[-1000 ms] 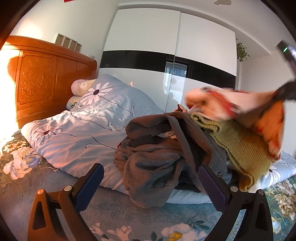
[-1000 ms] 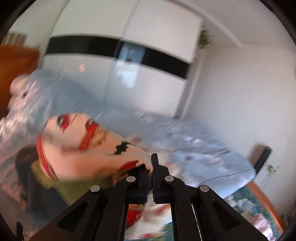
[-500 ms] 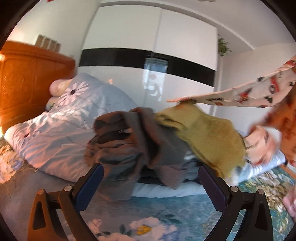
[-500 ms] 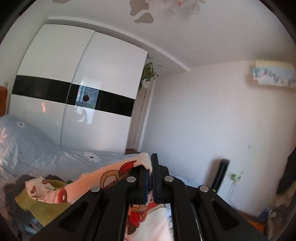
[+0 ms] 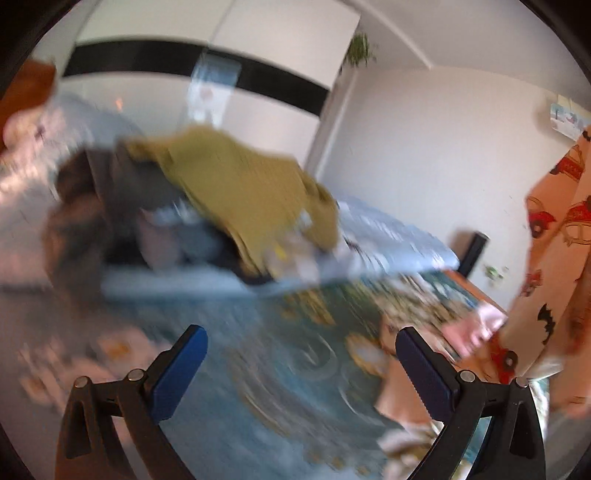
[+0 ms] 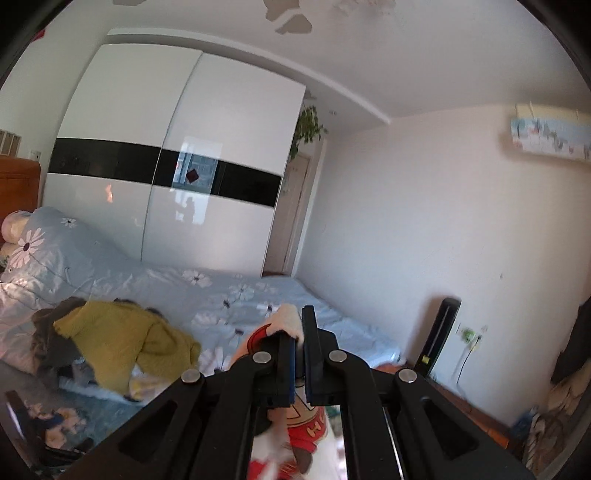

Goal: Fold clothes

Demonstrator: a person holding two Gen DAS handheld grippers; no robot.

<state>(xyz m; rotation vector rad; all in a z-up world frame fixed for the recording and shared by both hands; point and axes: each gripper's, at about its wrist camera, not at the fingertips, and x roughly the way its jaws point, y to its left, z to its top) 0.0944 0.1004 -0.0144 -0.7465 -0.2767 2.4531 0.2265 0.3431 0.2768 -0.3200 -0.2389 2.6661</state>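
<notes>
Bedroom, flowered bed (image 6: 236, 295) heaped with clothes (image 6: 122, 343). Right gripper (image 6: 300, 334) pinching patterned garment (image 5: 546, 236), hanging lifted beside bed. Left gripper (image 5: 301, 345) spread, holding nothing. Probably spreading out; next, catching the loose edge.

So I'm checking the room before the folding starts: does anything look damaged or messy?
Yes. The ceiling has patches where paint has peeled off. On the bed, clothes lie in an unfolded heap, a green sweater on top. The right gripper holds a printed garment.
</notes>
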